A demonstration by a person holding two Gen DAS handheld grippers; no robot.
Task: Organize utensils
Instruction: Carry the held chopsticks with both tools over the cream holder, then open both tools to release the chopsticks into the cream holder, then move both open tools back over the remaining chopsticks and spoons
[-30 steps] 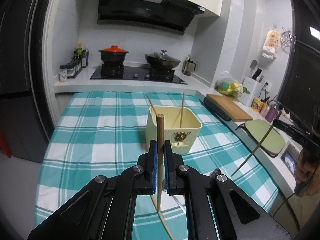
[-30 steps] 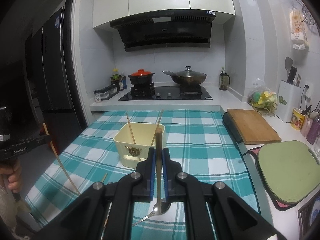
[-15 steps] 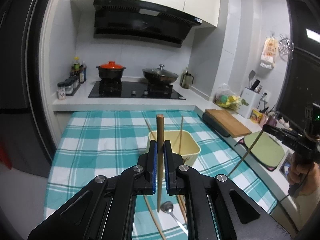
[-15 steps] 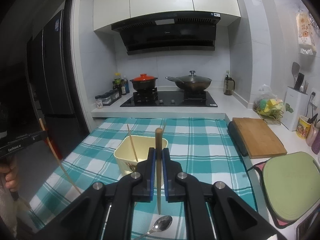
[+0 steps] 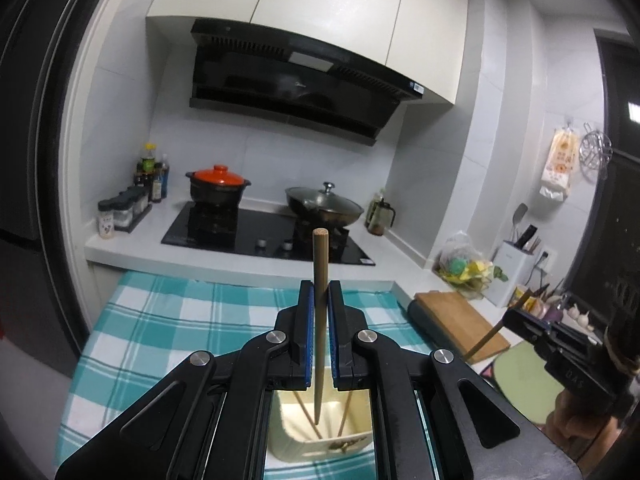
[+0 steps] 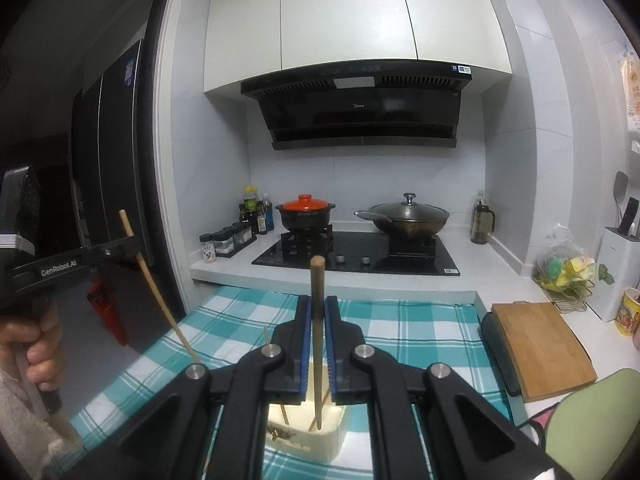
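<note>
Checked surface [image 5: 168, 320] below my fingers: the cream bin [image 5: 320, 436] sits directly under both. Left gripper [image 5: 320, 332] and right gripper [image 6: 316, 344] each pinch an upright chopstick [image 5: 320, 320], tips pointing down into it

Your two fisheye views are dim and cool-toned, sharp at centre, bowing the white cabinets [image 6: 352, 16] and walls toward black vignetted corners, with faint glare on the range hood [image 5: 296, 80].
</note>
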